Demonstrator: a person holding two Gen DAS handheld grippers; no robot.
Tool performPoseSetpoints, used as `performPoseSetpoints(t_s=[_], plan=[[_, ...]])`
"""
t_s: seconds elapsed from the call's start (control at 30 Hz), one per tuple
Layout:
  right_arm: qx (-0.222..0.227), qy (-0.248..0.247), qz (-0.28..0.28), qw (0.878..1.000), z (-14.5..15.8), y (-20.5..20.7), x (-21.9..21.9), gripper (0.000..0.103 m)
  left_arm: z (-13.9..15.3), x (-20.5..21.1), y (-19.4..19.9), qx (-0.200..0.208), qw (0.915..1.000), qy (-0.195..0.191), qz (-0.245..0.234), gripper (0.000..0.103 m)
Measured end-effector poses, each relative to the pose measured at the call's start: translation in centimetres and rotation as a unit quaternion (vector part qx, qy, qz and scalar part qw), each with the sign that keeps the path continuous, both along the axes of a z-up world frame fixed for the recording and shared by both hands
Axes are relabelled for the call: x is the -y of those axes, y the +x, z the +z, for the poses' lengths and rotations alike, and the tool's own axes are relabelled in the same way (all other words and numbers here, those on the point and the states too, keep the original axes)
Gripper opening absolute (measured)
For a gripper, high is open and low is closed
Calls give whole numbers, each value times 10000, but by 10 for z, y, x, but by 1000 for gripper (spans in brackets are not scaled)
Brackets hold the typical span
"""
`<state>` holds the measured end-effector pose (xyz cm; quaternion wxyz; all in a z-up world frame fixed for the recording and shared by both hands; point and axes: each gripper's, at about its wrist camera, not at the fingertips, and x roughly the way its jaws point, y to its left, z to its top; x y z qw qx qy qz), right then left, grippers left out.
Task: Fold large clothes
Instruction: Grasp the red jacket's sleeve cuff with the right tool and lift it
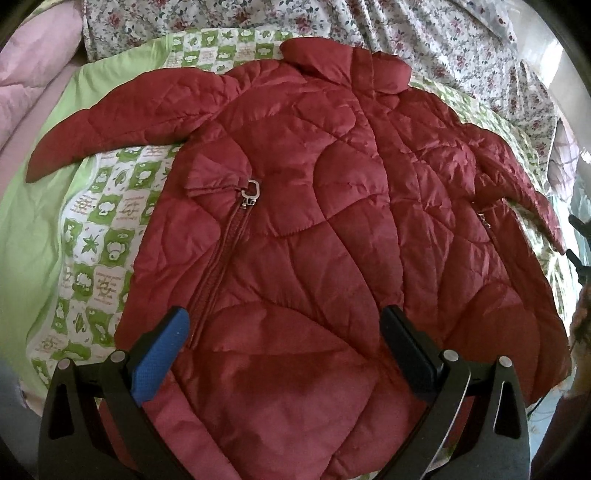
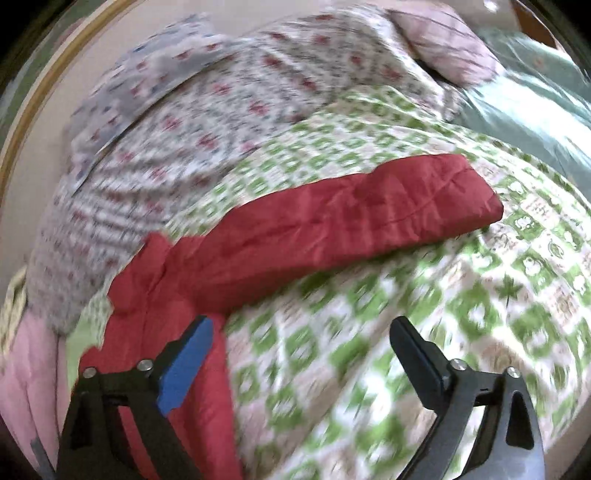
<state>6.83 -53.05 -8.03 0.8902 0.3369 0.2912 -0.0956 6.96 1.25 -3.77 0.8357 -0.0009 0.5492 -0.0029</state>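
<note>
The red jacket lies spread flat, front up, on the green-check quilt of the bed, collar at the far end from the left tool and hem nearest it. Both sleeves are stretched out to the sides: one runs off ahead and to the left of the left tool, the other off to its right. The left tool hovers over the hem with its fingers wide apart, holding nothing; the pocket zip sits just ahead of its blue pad.

In the right wrist view, the right sleeve lies across the quilt ahead of the right tool, its cuff pointing to the right. That tool is also spread wide and empty, with its blue pad over the jacket's side edge and its black finger over bare quilt. The view is blurred, so finer detail cannot be told.

Judging from this, no fold has been made yet; the step in hand is the approach for the first one. The next move likely calls for the right tool to go forward, close on the sleeve near the cuff, and carry it across the chest. The padded fabric looks slippery and springy, so a deep bite would help.

Beyond the collar lies a floral sheet, with pink bedding off to the left.
</note>
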Motion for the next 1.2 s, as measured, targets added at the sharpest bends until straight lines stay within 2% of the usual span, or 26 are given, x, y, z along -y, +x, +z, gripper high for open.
performPoseSetpoints(t_s=[0.17, 0.27, 0.4, 0.57, 0.67, 0.7, 0.73, 0.83, 1.03, 1.2], plan=[[69, 738, -219, 9970, -27, 28, 35, 81, -4, 1, 7, -30, 10000, 84, 18, 103], [156, 1091, -360, 9933, -41, 43, 51, 69, -6, 1, 11, -39, 9999, 130, 34, 103], [192, 1549, -723, 9851, -61, 58, 76, 68, -10, 4, 17, -77, 9999, 146, 30, 103], [308, 1817, -1140, 9762, -75, 60, 98, 59, -15, 7, 26, -128, 9998, 158, -9, 103], [428, 1534, -1168, 9803, -67, 66, 97, 49, -19, 10, 30, -150, 9998, 153, -23, 103], [422, 1401, -1138, 9827, -63, 69, 96, 37, -20, 10, 32, -155, 9998, 157, -30, 103], [417, 1340, -1112, 9838, -60, 71, 95, 31, -21, 11, 34, -159, 9997, 162, -34, 103], [481, 1019, -1002, 9886, -46, 76, 87, 18, -21, 11, 40, -123, 9998, 139, -47, 103], [770, -22, -484, 9959, -2, 85, 45, 13, -25, 7, 56, 35, 9999, 93, -42, 103], [971, -846, 245, 9914, 37, 100, -20, 13, -27, -6, 75, 40, 9999, -84, 99, 103]])
